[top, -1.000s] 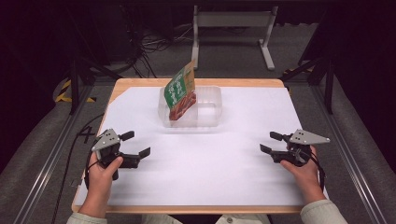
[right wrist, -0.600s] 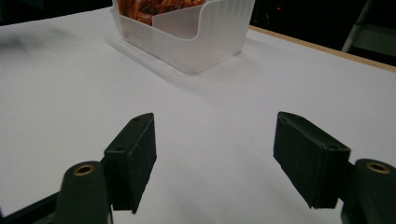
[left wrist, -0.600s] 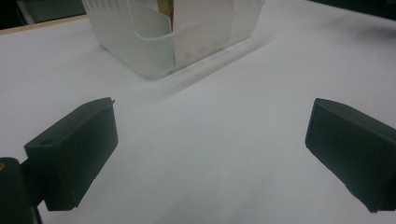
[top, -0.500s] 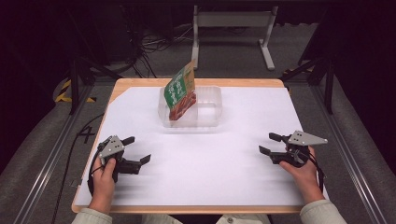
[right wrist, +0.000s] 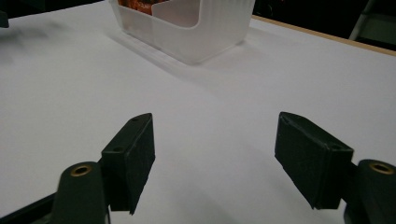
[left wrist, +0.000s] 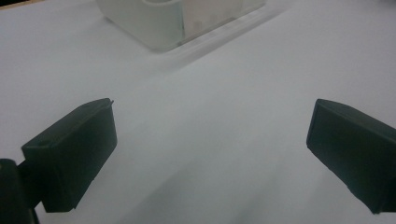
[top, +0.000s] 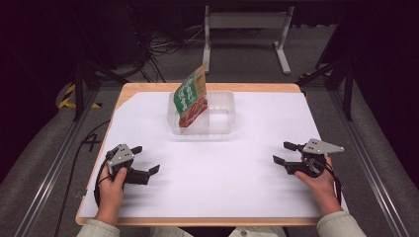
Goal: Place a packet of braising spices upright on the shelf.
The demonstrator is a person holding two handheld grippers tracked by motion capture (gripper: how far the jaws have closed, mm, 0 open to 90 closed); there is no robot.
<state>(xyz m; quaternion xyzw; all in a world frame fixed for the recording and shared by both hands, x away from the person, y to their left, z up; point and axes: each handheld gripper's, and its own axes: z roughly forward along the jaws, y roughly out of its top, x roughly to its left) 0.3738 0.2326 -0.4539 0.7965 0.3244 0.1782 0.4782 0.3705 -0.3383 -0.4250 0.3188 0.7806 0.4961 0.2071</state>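
Note:
A clear plastic bin [top: 220, 118] stands at the back middle of the white table top [top: 222, 168]. A green and red snack packet [top: 190, 96] leans upright in its left half. My left gripper [top: 146, 160] rests low at the front left, open, with nothing between its jaws. My right gripper [top: 284, 153] sits at the front right, also open and empty. In the left gripper view the bin [left wrist: 177, 18] lies ahead, beyond the spread gripper [left wrist: 210, 135]. In the right gripper view the bin [right wrist: 187, 28] stands ahead, past the wide-open gripper [right wrist: 215, 149].
The table's wooden edge [top: 207, 87] shows at the back. Beyond it stands a white metal frame [top: 244, 24] on the dark floor, with cables [top: 168, 47] to the left. Metal rails [top: 49, 168] run along both sides of the table.
My left hand has drawn back toward the front edge and settled lower on the table. The right gripper has barely moved. Both stay open.

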